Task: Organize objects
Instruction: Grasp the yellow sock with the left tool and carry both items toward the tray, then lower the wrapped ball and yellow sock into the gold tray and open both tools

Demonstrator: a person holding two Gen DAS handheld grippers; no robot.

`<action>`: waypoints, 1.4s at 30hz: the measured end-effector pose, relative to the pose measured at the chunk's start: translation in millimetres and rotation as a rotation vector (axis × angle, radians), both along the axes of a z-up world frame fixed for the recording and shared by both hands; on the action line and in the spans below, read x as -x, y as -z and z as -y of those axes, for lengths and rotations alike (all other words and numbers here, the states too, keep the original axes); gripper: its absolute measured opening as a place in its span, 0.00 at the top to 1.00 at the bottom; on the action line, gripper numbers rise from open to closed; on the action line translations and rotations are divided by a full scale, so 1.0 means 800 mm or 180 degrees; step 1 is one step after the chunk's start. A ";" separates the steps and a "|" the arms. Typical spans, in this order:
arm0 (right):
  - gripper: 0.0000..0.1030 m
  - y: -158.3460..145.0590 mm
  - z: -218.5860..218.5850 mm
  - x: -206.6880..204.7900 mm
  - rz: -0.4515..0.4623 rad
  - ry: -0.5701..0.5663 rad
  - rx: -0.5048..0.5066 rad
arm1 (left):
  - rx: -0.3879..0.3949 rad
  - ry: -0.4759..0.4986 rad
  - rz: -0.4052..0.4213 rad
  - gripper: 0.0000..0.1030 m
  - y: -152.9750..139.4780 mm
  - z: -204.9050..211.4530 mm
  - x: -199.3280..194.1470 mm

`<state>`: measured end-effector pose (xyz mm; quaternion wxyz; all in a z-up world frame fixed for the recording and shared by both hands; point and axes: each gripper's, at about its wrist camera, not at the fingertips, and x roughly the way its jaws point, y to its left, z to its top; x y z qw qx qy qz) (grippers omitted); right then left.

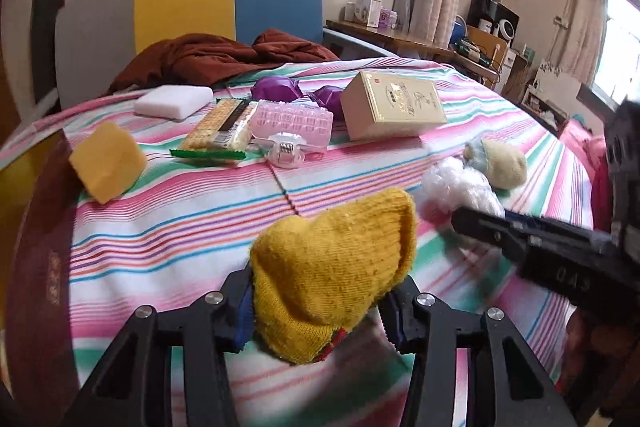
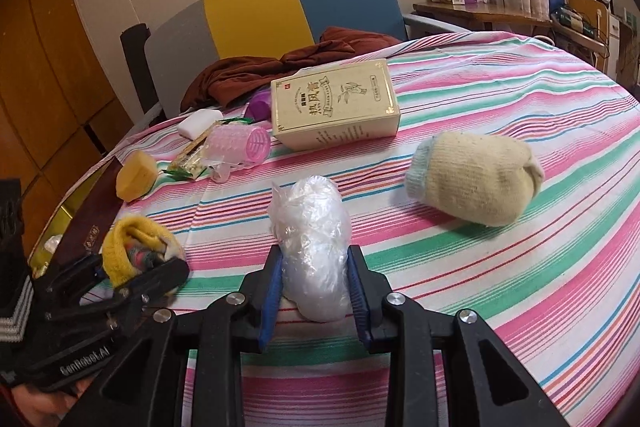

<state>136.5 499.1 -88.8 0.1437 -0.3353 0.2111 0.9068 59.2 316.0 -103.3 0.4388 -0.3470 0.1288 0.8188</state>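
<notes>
My left gripper is shut on a rolled yellow sock just above the striped bedsheet; it also shows in the right wrist view. My right gripper is shut on a crumpled clear plastic bag resting on the sheet; the bag also shows in the left wrist view. A cream sock ball lies to the right of the bag.
A gold tea box, pink hair roller, yellow sponge, white sponge, cracker packet, purple items and brown cloth lie further back. A dark box sits at the left edge.
</notes>
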 end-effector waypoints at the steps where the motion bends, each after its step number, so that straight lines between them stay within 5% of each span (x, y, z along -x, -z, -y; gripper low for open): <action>1: 0.71 -0.002 0.003 0.001 0.0015 -0.0020 0.0014 | 0.0010 0.0000 -0.0010 0.51 -0.002 0.004 -0.001; 6: 0.72 -0.015 0.024 0.009 0.0101 -0.0105 -0.0057 | -0.0053 -0.0021 0.0175 0.52 -0.012 0.028 -0.010; 17: 0.72 -0.075 0.099 0.044 -0.0134 -0.0673 -0.0071 | -0.0457 -0.0268 0.0141 0.52 -0.077 0.117 0.001; 31: 0.72 -0.113 0.238 0.127 -0.0179 -0.1556 -0.0240 | -0.0657 -0.1149 0.0307 0.51 -0.099 0.264 0.090; 42: 0.70 -0.098 0.301 0.214 0.0108 -0.1746 -0.0339 | -0.0444 -0.1564 0.0555 0.51 -0.094 0.307 0.201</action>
